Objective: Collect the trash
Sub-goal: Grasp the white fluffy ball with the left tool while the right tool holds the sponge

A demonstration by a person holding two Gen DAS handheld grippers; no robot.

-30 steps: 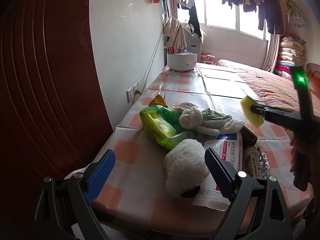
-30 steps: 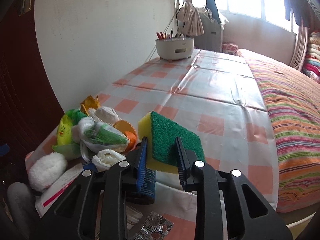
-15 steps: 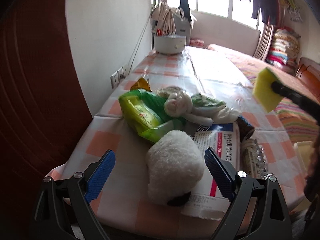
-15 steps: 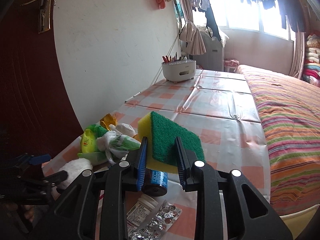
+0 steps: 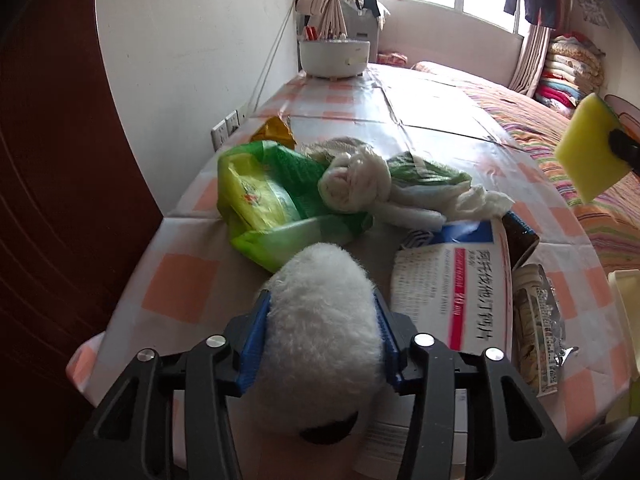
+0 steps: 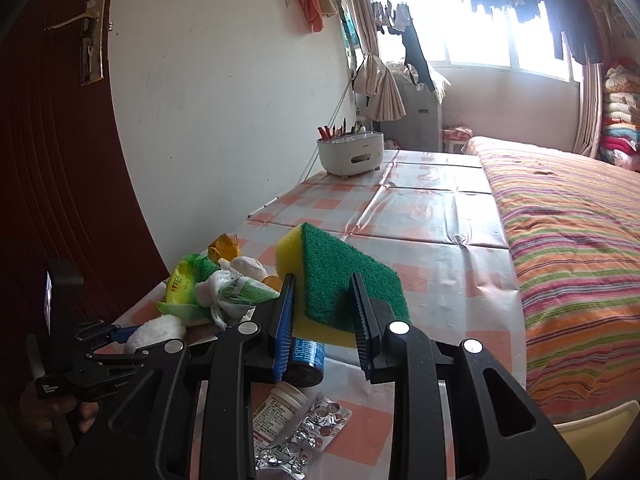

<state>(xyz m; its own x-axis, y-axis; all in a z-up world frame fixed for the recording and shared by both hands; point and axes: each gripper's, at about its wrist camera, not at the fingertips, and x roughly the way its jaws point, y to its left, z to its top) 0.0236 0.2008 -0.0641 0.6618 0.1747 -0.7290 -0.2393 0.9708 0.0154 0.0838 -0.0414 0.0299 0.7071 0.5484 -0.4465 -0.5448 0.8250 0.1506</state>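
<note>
My left gripper (image 5: 320, 336) is shut on a white fluffy ball (image 5: 320, 320) at the near end of the checked table (image 5: 176, 292). It also shows in the right wrist view (image 6: 156, 330). My right gripper (image 6: 322, 316) is shut on a yellow and green sponge (image 6: 340, 280), held above the table; the sponge shows at the right in the left wrist view (image 5: 592, 152). Trash lies in a pile: a green wrapper (image 5: 264, 196), white tissue wads (image 5: 360, 180), a medicine box (image 5: 456, 284), a blister pack (image 6: 312, 436), a pill bottle (image 6: 280, 404).
A white pencil holder (image 6: 350, 154) stands at the table's far end by the wall. A striped bed (image 6: 572, 240) runs along the table's right side. A dark door (image 6: 52, 160) is on the left. A pale bin rim (image 5: 624, 308) shows at the right.
My left gripper moved forward and closed on the white fluffy ball. My right gripper lifted higher with the sponge still in it.
</note>
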